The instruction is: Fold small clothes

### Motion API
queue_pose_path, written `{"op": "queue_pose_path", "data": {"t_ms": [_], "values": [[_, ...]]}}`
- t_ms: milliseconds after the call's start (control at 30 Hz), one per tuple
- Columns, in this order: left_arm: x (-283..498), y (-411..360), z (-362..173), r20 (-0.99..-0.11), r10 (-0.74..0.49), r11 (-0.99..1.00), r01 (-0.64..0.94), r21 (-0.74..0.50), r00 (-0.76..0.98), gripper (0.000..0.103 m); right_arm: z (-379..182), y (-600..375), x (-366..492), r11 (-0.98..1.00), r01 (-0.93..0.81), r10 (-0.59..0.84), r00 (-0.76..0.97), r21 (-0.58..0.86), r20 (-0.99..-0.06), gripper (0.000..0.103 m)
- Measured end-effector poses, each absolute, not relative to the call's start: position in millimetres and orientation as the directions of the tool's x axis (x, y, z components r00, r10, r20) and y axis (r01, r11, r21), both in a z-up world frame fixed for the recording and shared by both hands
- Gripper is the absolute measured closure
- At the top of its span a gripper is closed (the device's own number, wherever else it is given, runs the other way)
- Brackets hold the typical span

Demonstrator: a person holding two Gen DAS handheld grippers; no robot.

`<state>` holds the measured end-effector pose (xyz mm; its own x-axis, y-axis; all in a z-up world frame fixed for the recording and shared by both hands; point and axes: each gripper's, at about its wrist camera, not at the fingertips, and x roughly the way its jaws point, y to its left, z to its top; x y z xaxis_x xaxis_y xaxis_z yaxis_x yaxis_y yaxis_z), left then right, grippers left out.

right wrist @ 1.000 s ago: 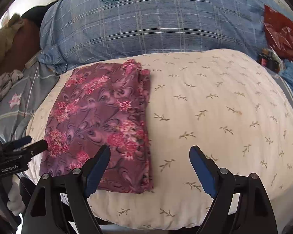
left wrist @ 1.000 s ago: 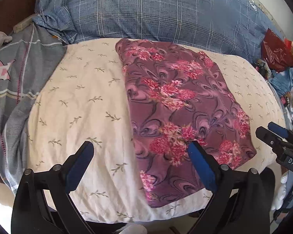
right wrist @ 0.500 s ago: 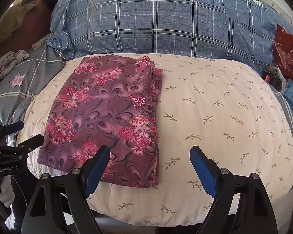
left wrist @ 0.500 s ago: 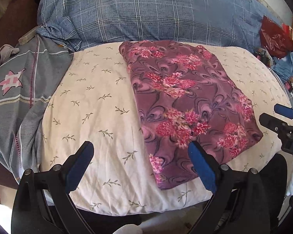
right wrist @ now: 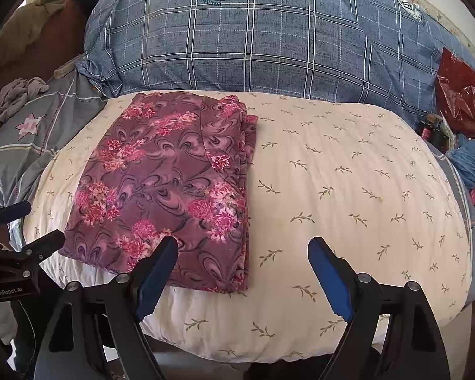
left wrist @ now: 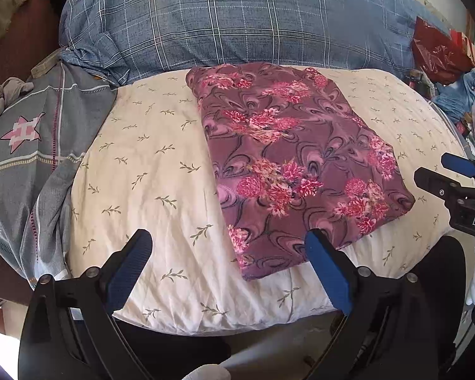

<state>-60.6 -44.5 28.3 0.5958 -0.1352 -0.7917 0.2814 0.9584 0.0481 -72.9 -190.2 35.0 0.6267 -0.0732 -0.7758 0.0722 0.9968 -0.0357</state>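
Note:
A purple garment with pink flowers (left wrist: 288, 164) lies folded into a flat rectangle on a cream pillow with a leaf print (left wrist: 148, 171). My left gripper (left wrist: 228, 250) is open above the pillow's near edge, nothing between its blue pads; its right finger is over the garment's near corner. In the right wrist view the same garment (right wrist: 171, 186) sits on the left half of the pillow (right wrist: 348, 183). My right gripper (right wrist: 242, 256) is open and empty, held above the garment's near right corner. Each gripper shows at the edge of the other's view.
A large blue checked pillow (right wrist: 269, 41) lies behind the cream one. A grey blanket with a pink star (left wrist: 25, 133) lies to the left. A red plastic bag (left wrist: 440, 53) and loose clutter sit at the right. The pillow's right half is bare.
Both views now frame the garment farther from the fingers and more of the blue pillow shows. The left view has shifted sideways. Both grippers stayed open; the garment has not moved.

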Motion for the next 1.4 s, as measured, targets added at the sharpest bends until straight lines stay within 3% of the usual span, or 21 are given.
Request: {"op": "queue_pose_path", "data": {"t_ms": [667, 1400], "values": [[-67.0, -59.6, 29.9, -0.79, -0.155, 0.95, 0.31, 0.046, 0.593, 0.005, 41.0, -207.4, -87.4, 0.984, 0.153, -0.173, 0.672, -0.094, -0.72, 0.017], [-70.0, -67.5, 27.6, -0.793, -0.194, 0.944, 0.329, 0.01, 0.578, 0.005, 35.7, -220.1, -97.8, 0.982, 0.18, -0.159, 0.65, -0.053, -0.743, 0.015]]}}
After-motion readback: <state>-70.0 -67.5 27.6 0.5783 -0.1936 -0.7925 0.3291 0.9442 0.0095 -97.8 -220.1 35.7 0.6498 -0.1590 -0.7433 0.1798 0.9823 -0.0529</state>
